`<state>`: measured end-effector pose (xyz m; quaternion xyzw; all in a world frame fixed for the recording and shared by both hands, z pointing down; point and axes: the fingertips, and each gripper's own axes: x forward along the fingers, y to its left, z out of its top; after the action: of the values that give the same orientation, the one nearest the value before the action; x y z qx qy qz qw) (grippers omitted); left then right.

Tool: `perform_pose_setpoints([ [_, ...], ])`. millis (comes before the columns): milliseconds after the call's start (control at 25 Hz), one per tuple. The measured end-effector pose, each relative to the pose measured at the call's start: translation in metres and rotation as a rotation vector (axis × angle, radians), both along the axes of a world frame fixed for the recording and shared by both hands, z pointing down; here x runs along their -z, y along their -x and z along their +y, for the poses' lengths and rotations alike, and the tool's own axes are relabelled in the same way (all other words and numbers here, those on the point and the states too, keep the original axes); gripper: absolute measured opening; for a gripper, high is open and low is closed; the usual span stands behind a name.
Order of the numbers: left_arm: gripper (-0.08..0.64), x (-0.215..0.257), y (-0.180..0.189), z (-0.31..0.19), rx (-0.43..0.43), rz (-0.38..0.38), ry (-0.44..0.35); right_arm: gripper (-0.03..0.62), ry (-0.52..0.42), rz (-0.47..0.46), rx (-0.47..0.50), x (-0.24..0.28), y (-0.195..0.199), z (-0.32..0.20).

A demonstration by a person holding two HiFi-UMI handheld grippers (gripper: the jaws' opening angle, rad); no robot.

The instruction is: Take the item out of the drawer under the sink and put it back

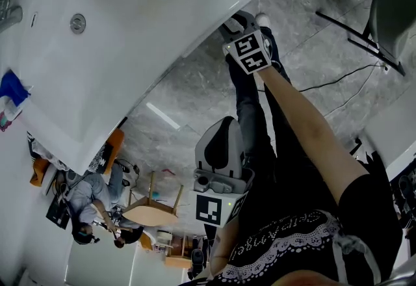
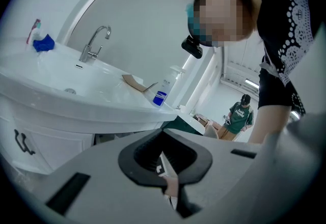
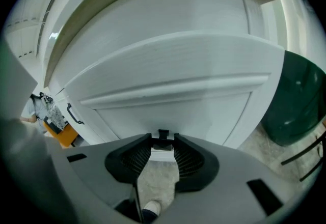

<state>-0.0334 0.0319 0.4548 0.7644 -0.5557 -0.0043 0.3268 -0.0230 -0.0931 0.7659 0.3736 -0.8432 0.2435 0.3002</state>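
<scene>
Holds the right claw out low against the white drawer front under the sink. Has its 2 jaws a little apart, the gap wider than the small black handle that stands between the tips. Cannot tell whether either pad touches that handle. Clamps nothing. Shows grey floor and 1 shoe through the gap nearer the camera.

Carries the left claw close to the body, well apart from the drawer front. Tilts it upward past the sink rim, toward the tap and 1 bottle with a blue label on the counter. Has its jaws closed, tips meeting, the bowed pads leaving an oval hole between them. Grips nothing.

Looks at a drawer front that appears closed, so gets no sight of the item in any view. Finds 1 curved handle on the next panel at the right claw view's left, well apart from the right claw.
</scene>
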Motion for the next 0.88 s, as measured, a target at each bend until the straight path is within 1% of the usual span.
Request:
perform_pose_setpoints([
  [160, 0.005, 0.005, -0.001, 0.002, -0.02, 0.007, -0.017, 0.146, 0.021, -0.004, 0.001, 0.0, -0.028, 0.048],
  [240, 0.005, 0.007, -0.001, 0.0, -0.018, 0.005, -0.015, 0.146, 0.031, -0.001, -0.002, 0.0, -0.036, 0.06],
  [360, 0.005, 0.003, 0.0, 0.0, -0.011, -0.007, 0.001, 0.146, 0.03, 0.003, -0.002, -0.001, -0.038, 0.06],
  [480, 0.005, 0.002, -0.001, 0.002, -0.017, -0.007, -0.004, 0.146, 0.028, 0.003, -0.014, -0.001, -0.039, 0.06],
  [640, 0.005, 0.003, 0.006, 0.001, -0.006, -0.005, 0.004, 0.146, 0.034, 0.006, -0.025, -0.001, -0.037, 0.061],
  [880, 0.005, 0.007, 0.01, -0.001, 0.008, 0.002, -0.006, 0.146, 0.047, 0.016, -0.039, -0.003, -0.04, 0.06],
])
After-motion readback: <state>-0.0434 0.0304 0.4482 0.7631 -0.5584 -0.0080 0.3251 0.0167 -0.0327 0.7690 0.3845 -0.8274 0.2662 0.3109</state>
